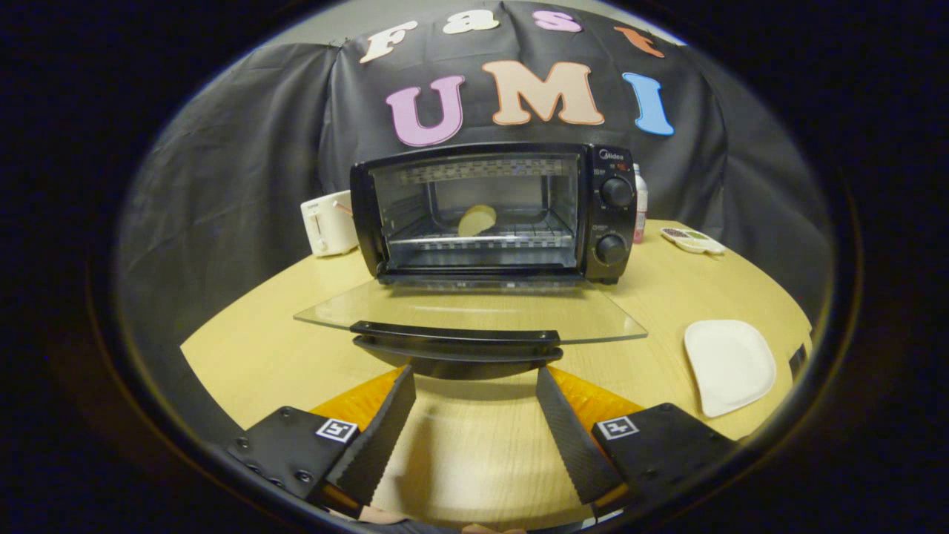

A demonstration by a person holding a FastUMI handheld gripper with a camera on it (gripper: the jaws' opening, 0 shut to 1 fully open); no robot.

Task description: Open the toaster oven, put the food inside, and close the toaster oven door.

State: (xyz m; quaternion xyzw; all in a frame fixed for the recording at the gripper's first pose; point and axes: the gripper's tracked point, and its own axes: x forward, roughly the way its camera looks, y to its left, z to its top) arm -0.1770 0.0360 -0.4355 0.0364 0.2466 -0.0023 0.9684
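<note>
Gripper [474, 386]: two black fingers [382, 437] are showing ribbed, sawtooth-textured inner faces, each tapering to a pointed tip. Orange bodywork is showing behind each finger, running along its outer edge. Each finger is sitting against a flat matte-black block; the left block is carrying several small dark screws along its outer edge. A square white tag with a black fiducial pattern [337, 429] is sitting on the top face of each block, close to the finger. Fingers are standing spread apart, with nothing between them.
</note>
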